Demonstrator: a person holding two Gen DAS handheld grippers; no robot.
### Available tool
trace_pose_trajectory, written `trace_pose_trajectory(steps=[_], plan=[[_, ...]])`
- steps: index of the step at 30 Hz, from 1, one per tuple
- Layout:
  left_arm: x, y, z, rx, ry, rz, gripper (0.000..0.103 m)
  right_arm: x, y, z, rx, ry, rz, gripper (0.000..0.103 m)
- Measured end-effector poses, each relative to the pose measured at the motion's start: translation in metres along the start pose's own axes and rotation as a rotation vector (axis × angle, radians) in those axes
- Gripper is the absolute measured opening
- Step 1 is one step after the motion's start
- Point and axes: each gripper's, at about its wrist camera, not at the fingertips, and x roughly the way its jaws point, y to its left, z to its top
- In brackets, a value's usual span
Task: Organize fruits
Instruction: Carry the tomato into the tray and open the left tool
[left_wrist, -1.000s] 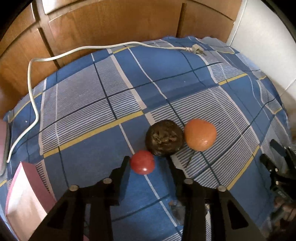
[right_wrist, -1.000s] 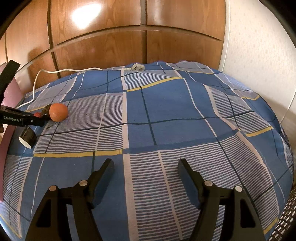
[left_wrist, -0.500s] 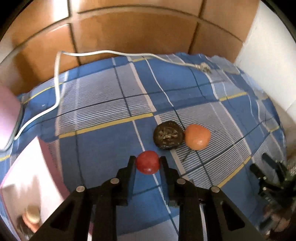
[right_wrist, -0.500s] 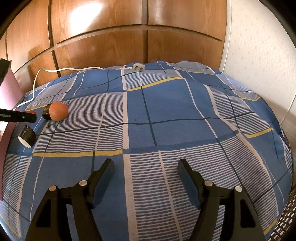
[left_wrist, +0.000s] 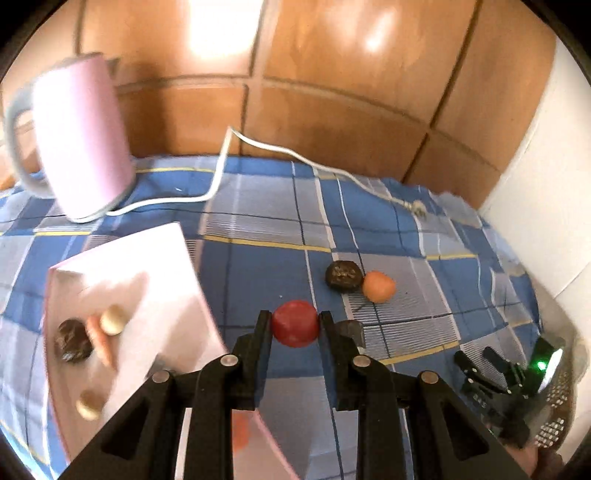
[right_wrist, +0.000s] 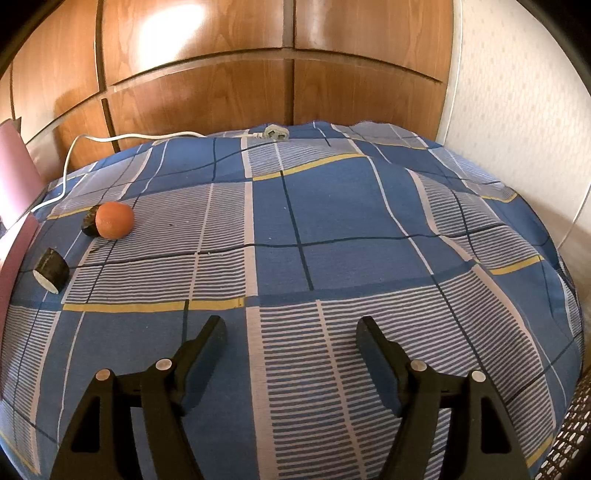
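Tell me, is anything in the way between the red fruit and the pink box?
Nothing visible is. The left gripper holds the red fruit just right of the pink box; only the box's near wall lies between them.

Low in your left view's centre, a round red fruit (left_wrist: 294, 323) sits clamped between black fingers. Right of centre, an orange (left_wrist: 378, 287) touches a dark wrinkled fruit (left_wrist: 344, 276) on the checked cloth.

A blue plaid bed (right_wrist: 332, 206) carries an orange (right_wrist: 114, 220), dark fruit (left_wrist: 343, 275), white cord (right_wrist: 122, 138) and pink box (left_wrist: 122, 295).
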Motion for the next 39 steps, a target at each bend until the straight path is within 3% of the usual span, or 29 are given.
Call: trace_pose_trajectory(steps=[4, 12, 22, 39], plan=[[-0.028, 0.014, -0.019, -0.054, -0.054, 0.02, 0.025, 0.003, 0.0, 0.005, 0.016, 0.038, -0.006, 0.076], [-0.072, 0.072, -0.063, -0.216, -0.118, 0.13, 0.025, 0.002, 0.003, -0.001, 0.01, 0.009, -0.024, 0.076], [-0.079, 0.116, -0.106, -0.34, -0.104, 0.214, 0.025, 0.001, 0.004, -0.004, 0.006, -0.007, -0.032, 0.076], [-0.054, 0.124, -0.093, -0.346, -0.084, 0.23, 0.026, 0.001, 0.006, -0.004, 0.002, -0.008, -0.038, 0.076]])
